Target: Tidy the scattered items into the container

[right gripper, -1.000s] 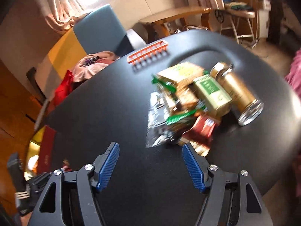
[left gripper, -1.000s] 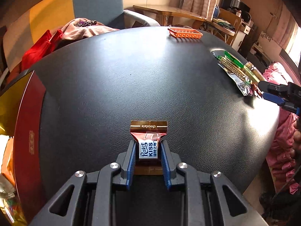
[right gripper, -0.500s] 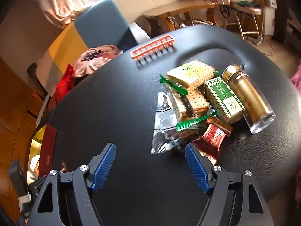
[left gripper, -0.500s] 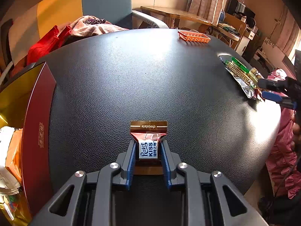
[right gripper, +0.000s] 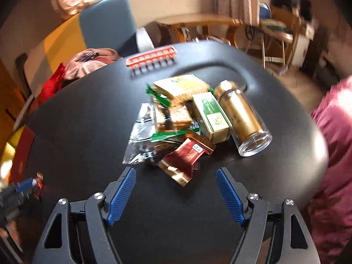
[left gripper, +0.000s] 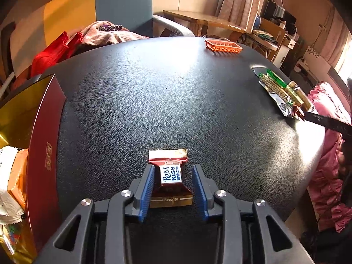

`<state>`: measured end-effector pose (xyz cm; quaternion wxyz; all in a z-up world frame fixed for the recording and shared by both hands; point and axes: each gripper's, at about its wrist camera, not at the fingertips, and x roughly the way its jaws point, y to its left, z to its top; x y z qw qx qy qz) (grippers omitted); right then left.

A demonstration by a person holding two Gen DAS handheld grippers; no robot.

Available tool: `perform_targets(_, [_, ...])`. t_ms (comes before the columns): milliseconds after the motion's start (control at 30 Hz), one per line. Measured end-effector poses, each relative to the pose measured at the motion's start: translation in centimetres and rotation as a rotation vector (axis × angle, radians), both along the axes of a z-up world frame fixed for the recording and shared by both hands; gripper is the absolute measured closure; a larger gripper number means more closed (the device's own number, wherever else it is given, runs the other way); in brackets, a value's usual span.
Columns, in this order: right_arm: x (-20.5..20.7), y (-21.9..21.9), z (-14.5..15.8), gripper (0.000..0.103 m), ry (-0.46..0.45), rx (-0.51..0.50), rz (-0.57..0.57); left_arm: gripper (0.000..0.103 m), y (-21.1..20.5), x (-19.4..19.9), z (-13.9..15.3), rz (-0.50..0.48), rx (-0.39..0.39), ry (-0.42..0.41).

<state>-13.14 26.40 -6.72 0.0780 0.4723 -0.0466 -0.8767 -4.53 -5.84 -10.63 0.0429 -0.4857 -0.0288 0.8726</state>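
Down at the bottom centre of the left wrist view, the left gripper (left gripper: 172, 183) is opening its jaws around the chocolate candy (left gripper: 170, 176). The left blue pad is right against the wrapper, the right pad stands clear with a gap showing, so the grip is letting go. The candy sits on the black table (left gripper: 165, 101), its gold end labelled "Favorite" nearest the camera.

Far left of that frame, the red box (left gripper: 45, 154) with its gold lining stands open at the table edge, snack packets (left gripper: 11, 176) already inside.

Over to the right wrist view, which is blurred. The right gripper (right gripper: 176, 195) is spread wide at the lower centre, jaws closing in, nothing between the pads. Just above them lies the pile: a red candy wrapper (right gripper: 184, 156) nearest, a silver foil packet (right gripper: 140, 138) to its left, cracker packs (right gripper: 180, 101) behind, a green tea box (right gripper: 211, 114), and a gold jar (right gripper: 242, 118) lying on its side at the right. An orange rack (right gripper: 151, 59) sits alone at the upper centre.
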Motion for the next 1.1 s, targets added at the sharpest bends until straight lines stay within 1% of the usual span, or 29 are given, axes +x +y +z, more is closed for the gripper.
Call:
perform_targets(33, [-0.5, 0.5, -0.5, 0.037, -0.017, -0.03, -0.028, 0.067, 0.0, 0.0, 0.0, -0.001, -0.004, -0.004])
perform_targets(133, [-1.7, 1.9, -1.7, 0.043, -0.057, -0.132, -0.115, 0.067, 0.1, 0.0, -0.1, -0.003, -0.013, -0.013])
perform_targets(200, [-2.0, 2.1, -2.2, 0.053, -0.062, -0.16, -0.147, 0.067, 0.1, -0.1, -0.2, -0.008, -0.017, -0.011])
perform_targets(233, [-2.1, 2.0, -2.4, 0.061, -0.065, -0.154, -0.159, 0.067, 0.1, -0.1, -0.3, -0.007, -0.02, -0.011])
perform_targets(300, [-2.1, 1.6, -2.7, 0.068, -0.066, -0.144, -0.159, 0.067, 0.0, -0.3, -0.5, -0.005, -0.014, -0.016])
perform_targets(400, [-1.7, 1.3, -2.6, 0.073, -0.052, -0.109, -0.155, 0.067, -0.1, -0.3, -0.6, -0.01, -0.004, -0.014])
perform_targets(433, [-1.5, 1.3, -2.5, 0.077, -0.045, -0.104, -0.157, 0.067, -0.1, -0.3, -0.6, -0.015, 0.007, -0.011])
perform_targets(533, [-0.6, 0.8, -2.0, 0.079, -0.026, -0.097, -0.132, 0.067, -0.6, 0.0, -0.6, -0.009, 0.038, -0.006])
perform_targets(667, [1.4, -1.1, -1.4, 0.079, -0.001, -0.085, -0.045, 0.067, -1.6, 0.6, -0.6, -0.001, 0.053, 0.0])
perform_targets(700, [2.0, -1.7, -1.3, 0.079, 0.003, -0.083, -0.022, 0.066, -2.5, 1.3, -0.4, 0.003, 0.057, 0.003])
perform_targets(767, [2.6, -3.1, -1.3, 0.079, 0.008, -0.073, 0.023, 0.062, -3.3, 1.7, -0.3, 0.015, 0.075, 0.007])
perform_targets(800, [2.9, -3.8, -1.3, 0.079, 0.011, -0.068, 0.045, 0.059, -3.7, 1.7, -0.3, 0.022, 0.085, 0.006])
perform_targets(867, [3.3, -5.3, -1.3, 0.079, 0.012, -0.061, 0.08, 0.058, -4.0, 1.6, -0.3, 0.03, 0.095, 0.0])
perform_targets(933, [3.4, -6.4, -1.6, 0.079, 0.007, -0.054, 0.1, 0.058, -4.2, 1.9, 0.0, 0.028, 0.095, 0.012])
perform_targets(967, [3.5, -6.8, -1.8, 0.076, 0.001, -0.05, 0.108, 0.057, -4.1, 1.9, 0.2, 0.018, 0.096, 0.021])
perform_targets(1033, [3.3, -7.1, -2.1, 0.076, -0.012, -0.072, 0.109, 0.056, -3.5, 1.9, 0.6, -0.031, 0.07, 0.04])
perform_targets(1067, [3.1, -7.2, -2.2, 0.074, -0.013, -0.075, 0.105, 0.056, -3.2, 1.8, 0.8, -0.056, 0.056, 0.05])
perform_targets(1100, [2.9, -7.4, -2.4, 0.066, -0.016, -0.077, 0.104, 0.056, -2.8, 1.7, 0.9, -0.078, 0.038, 0.051])
